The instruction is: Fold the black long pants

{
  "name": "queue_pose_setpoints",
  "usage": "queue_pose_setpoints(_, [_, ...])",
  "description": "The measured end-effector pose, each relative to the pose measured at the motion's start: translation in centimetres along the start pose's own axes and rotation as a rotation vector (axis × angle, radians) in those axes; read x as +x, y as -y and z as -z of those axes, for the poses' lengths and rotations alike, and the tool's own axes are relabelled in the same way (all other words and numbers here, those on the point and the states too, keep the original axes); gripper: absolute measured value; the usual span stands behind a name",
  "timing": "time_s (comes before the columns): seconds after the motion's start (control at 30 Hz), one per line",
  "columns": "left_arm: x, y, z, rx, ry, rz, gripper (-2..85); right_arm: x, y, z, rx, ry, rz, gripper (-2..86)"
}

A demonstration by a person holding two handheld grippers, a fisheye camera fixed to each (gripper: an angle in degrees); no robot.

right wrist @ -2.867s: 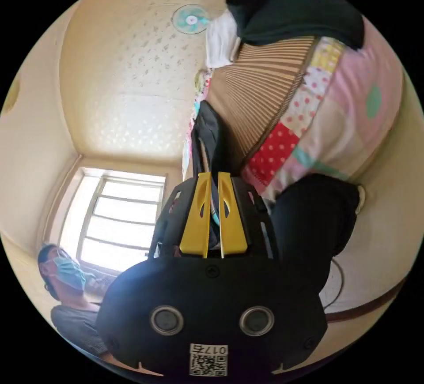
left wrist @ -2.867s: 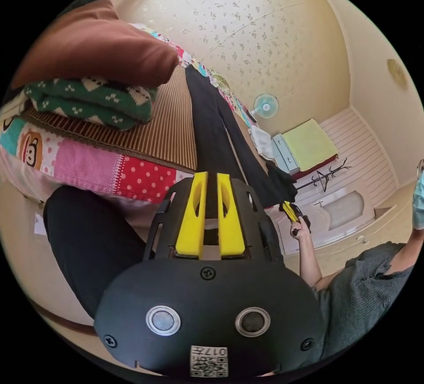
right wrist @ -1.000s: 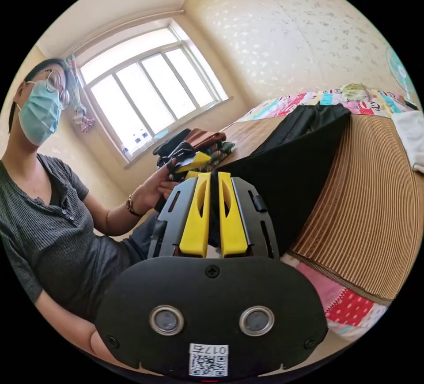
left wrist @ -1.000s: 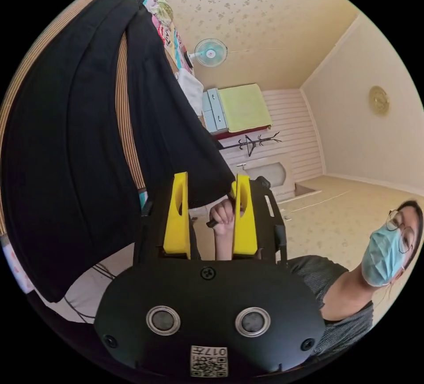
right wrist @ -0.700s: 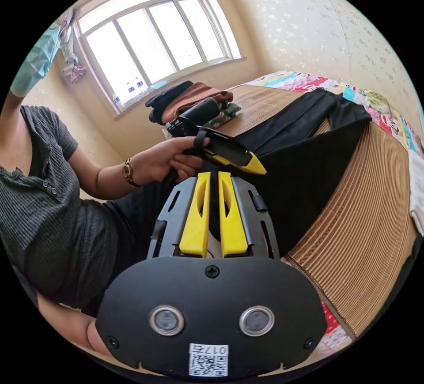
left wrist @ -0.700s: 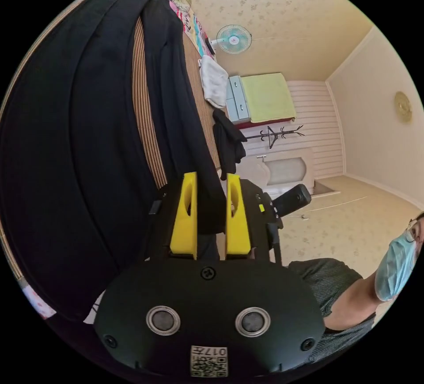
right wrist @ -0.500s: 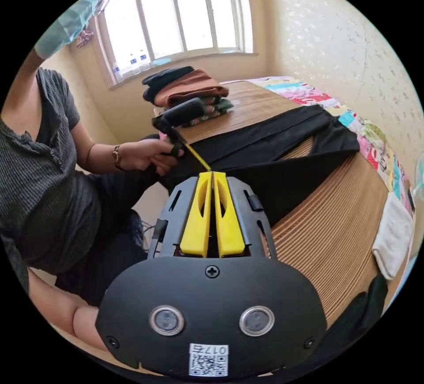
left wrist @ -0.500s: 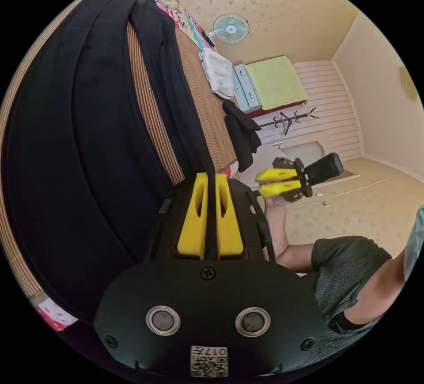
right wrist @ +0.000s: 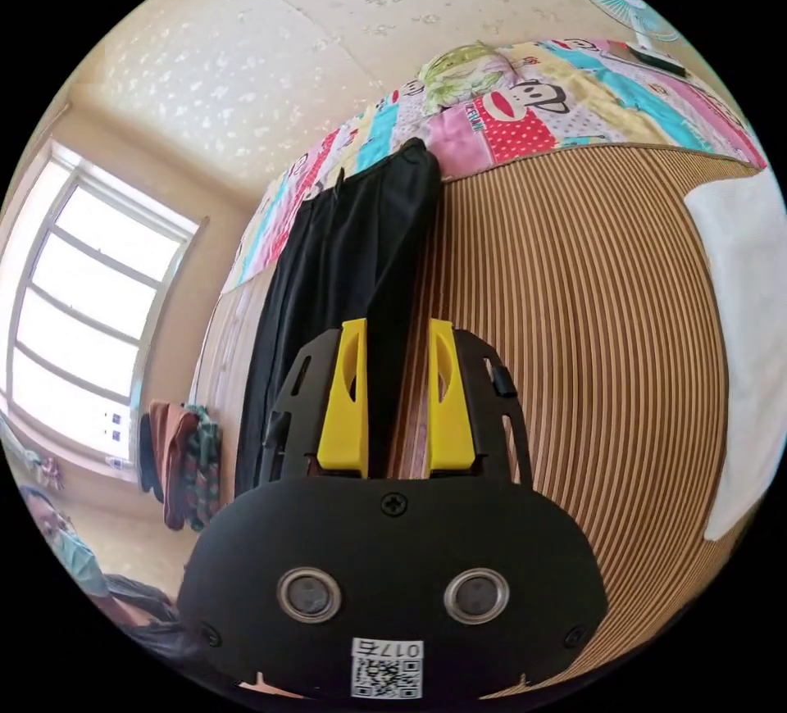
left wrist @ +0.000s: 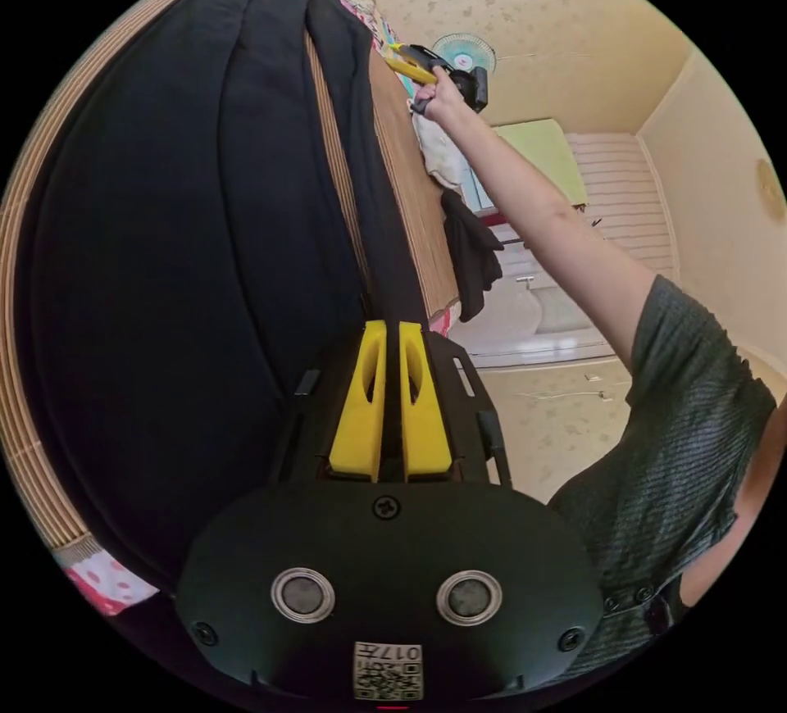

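Now the black long pants (left wrist: 188,254) lie stretched along the striped mat (right wrist: 590,320) of the bed, waist end near the person and leg ends toward the patchwork quilt (right wrist: 525,115) at the far edge. Half a second earlier the right tongs (right wrist: 397,406) were shut and near the waist edge; they now stand open at the far end of the garment, with a black leg running between the two jaws, and neither jaw visibly presses on the cloth. In the left gripper view the same right tongs (left wrist: 410,67) appear at the end of the person's outstretched arm (left wrist: 533,205), close to the fan (left wrist: 464,53) on the wall. The left tongs (left wrist: 384,406) hold narrow on the near edge of the pants at the bed's side, as they did half a second earlier.

Judgement: the near end is anchored and the far end is about to be gripped, which suits a lengthwise fold bringing the leg ends to the waist. A white cloth (right wrist: 750,352) lies on the mat, well apart from the pants.
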State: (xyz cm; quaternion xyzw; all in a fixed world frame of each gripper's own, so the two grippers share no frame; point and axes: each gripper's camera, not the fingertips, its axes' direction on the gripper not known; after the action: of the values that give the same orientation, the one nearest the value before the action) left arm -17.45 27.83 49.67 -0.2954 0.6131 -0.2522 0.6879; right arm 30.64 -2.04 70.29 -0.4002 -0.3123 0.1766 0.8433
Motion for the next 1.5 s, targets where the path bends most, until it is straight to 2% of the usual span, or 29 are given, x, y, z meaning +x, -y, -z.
queue_pose_setpoints(0.13, [-0.6,-0.2,-0.1,-0.011,0.025,-0.004,0.0,-1.7,5.3,-3.5,-0.019,-0.094,0.027,13.9])
queue_pose_setpoints(0.33, [-2.2,-1.1,0.6,0.007,-0.045,-0.010,-0.1,-2.5,10.1,-11.1,-0.103,-0.290,-0.024,12.9])
queue_pose_setpoints(0.43, [-2.5,-1.5,1.0,0.015,-0.059,-0.018,-0.2,-5.1,10.6,-12.6,-0.055,-0.367,0.096,7.3])
queue_pose_setpoints(0.53, [-2.1,-2.2,1.4,0.024,-0.047,-0.071,-0.4,-10.8,10.2,-14.3,-0.009,-0.627,0.256,4.3])
queue_pose_setpoints(0.6, [-2.2,-2.5,2.1,0.016,-0.169,-0.084,-0.5,-17.7,7.9,-15.5,0.151,-0.829,0.453,3.6])
queue_pose_setpoints(0.67, [-1.4,-3.1,3.7,0.051,-0.269,-0.137,-0.5,-22.4,5.9,-17.0,0.236,-0.897,0.583,3.4])
queue_pose_setpoints(0.73, [0.1,-4.3,5.7,0.064,-0.248,-0.240,-0.6,-26.6,4.5,-18.4,0.274,-0.834,0.658,3.2])
queue_pose_setpoints(0.83, [1.7,-7.6,9.1,0.091,-0.090,-0.320,-0.5,-31.9,3.3,-21.1,0.286,-0.682,0.689,3.0])
queue_pose_setpoints(0.93, [0.0,-11.0,12.4,0.162,-0.030,-0.193,-0.4,-34.9,2.9,-25.6,0.241,-0.634,0.704,2.9])
queue_pose_setpoints(1.0, [-2.4,-13.2,14.1,0.214,-0.021,-0.067,-0.4,-34.5,3.2,-28.7,0.153,-0.529,0.611,2.8])
queue_pose_setpoints(1.17, [-2.7,-15.3,13.9,0.181,0.020,-0.040,-0.5,-31.8,3.1,-29.9,0.065,-0.274,0.519,2.7])
queue_pose_setpoints(1.3, [-2.3,-16.1,12.9,0.114,0.111,-0.047,-0.5,-32.3,3.6,-31.0,-0.035,-0.317,0.562,2.8])
queue_pose_setpoints(1.43, [-2.7,-17.4,14.6,0.193,-0.054,-0.041,-0.5,-31.1,4.5,-29.6,0.000,-0.261,0.507,3.1])
queue_pose_setpoints(1.5, [-2.3,-18.0,15.3,0.202,-0.032,-0.046,-0.5,-30.4,5.4,-29.7,-0.040,-0.264,0.523,3.6])
